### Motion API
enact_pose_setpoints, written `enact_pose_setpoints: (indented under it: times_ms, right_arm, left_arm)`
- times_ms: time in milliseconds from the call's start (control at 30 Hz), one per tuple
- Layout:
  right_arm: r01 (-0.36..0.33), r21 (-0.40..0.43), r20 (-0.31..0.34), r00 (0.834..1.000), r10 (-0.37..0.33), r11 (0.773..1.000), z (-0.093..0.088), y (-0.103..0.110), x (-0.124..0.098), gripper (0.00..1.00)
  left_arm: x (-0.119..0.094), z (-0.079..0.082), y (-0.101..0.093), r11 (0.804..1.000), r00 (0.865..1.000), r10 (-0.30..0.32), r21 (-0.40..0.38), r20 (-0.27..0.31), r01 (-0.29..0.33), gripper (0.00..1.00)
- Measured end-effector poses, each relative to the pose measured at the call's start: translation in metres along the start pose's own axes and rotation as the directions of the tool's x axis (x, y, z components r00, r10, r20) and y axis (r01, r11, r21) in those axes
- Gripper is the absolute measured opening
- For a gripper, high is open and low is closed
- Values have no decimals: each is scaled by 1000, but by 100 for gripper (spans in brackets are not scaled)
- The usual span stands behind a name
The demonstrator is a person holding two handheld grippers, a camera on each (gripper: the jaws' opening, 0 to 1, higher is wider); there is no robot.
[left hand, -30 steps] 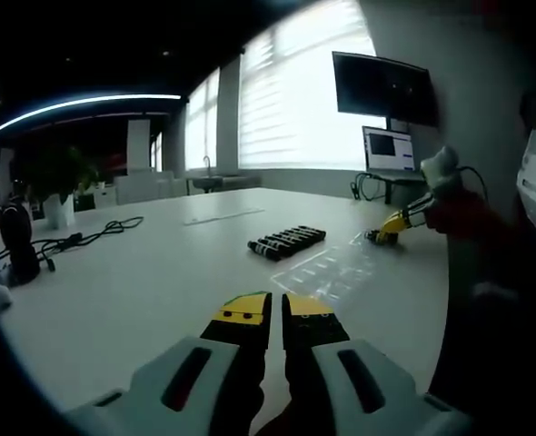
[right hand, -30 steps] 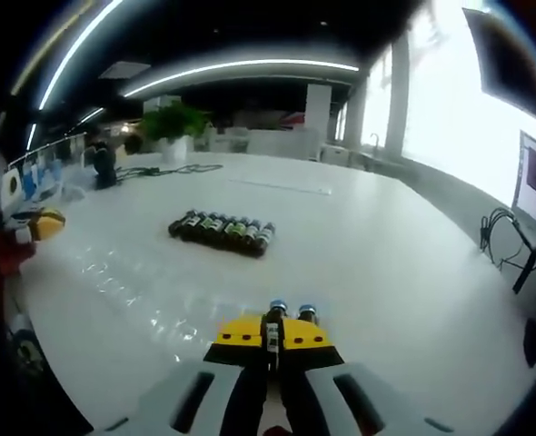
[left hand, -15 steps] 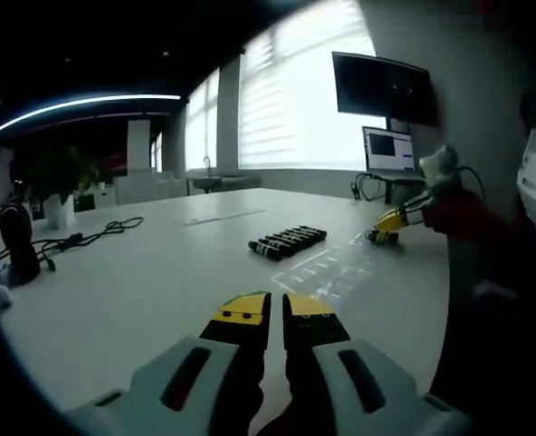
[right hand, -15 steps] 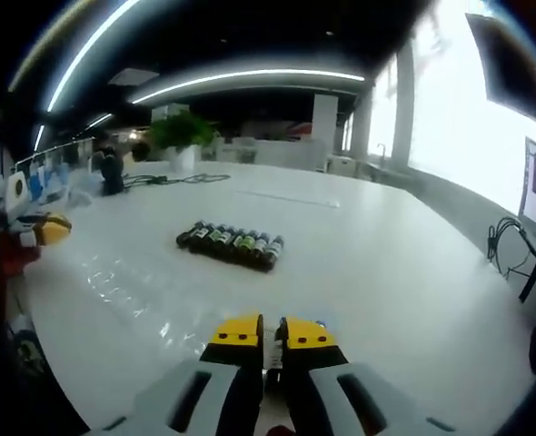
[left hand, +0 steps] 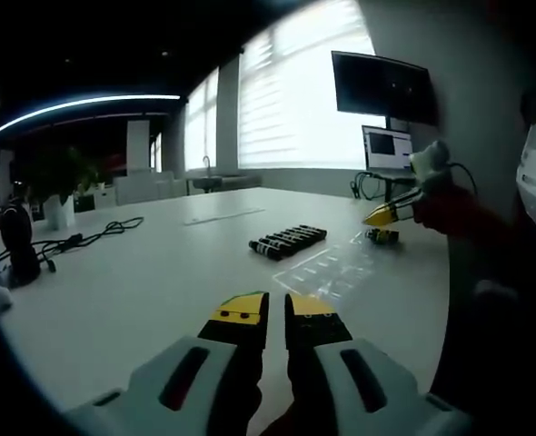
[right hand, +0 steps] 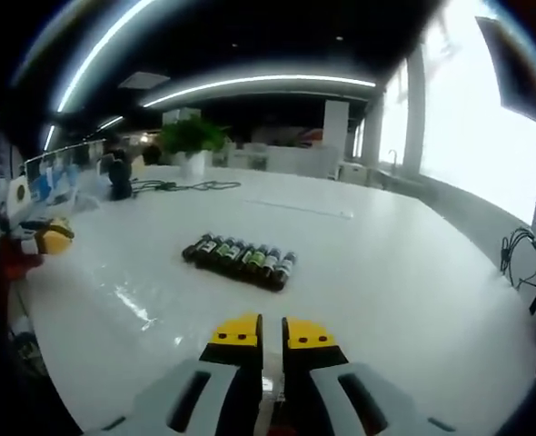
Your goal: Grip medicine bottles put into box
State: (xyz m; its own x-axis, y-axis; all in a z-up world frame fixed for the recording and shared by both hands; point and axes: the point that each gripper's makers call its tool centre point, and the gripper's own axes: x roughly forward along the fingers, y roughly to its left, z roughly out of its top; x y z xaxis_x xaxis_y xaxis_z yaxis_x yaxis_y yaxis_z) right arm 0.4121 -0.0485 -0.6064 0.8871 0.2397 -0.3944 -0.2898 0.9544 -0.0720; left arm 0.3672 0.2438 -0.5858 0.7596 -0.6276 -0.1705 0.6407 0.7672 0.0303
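A row of several dark medicine bottles [left hand: 286, 242] lies near the middle of the white table [left hand: 141, 291]; the right gripper view has the same row [right hand: 241, 258] ahead of my jaws. My left gripper [left hand: 268, 314] hovers low over the table, shut and empty. My right gripper [right hand: 270, 334] is shut, and a sliver of a medicine bottle [right hand: 267, 385] shows between its jaws. From the left gripper view, the right gripper [left hand: 382, 215] hangs just above a couple of small bottles [left hand: 383, 237] standing on the table. The left gripper [right hand: 50, 239] is at the left edge of the right gripper view.
A faint clear box [left hand: 327, 268] glints on the table between the bottle row and me. Black cables [left hand: 86, 236], a dark stand [left hand: 18, 241] and a potted plant [right hand: 193, 141] are at the far side. Monitors [left hand: 383, 86] hang by the wall.
My right gripper has risen from the table, away from the small bottles in front of it, still shut on one bottle. The left gripper has stayed still.
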Motion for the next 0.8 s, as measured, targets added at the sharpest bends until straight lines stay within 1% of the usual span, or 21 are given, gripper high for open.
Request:
enact_pose_setpoints:
  times_ms: [167, 400, 533, 800]
  right_arm:
    - [-10, -19, -2, 1000, 10, 1000, 3, 3, 7, 4]
    - [-15, -43, 22, 1000, 16, 999, 20, 2, 18, 5]
    - [-33, -32, 42, 998, 35, 999, 30, 4, 22, 5]
    - [-37, -72, 55, 998, 41, 997, 45, 5, 34, 5]
  left_arm:
    - [-1, 1, 1, 1000, 1000, 1, -1, 3, -1, 1]
    - [-1, 2, 0, 1000, 1000, -1, 0, 3, 1, 2]
    - [-2, 4, 0, 1000, 1000, -1, 3, 7, 1, 2]
    - [-3, 4, 0, 1000, 1000, 1, 17, 4, -1, 2]
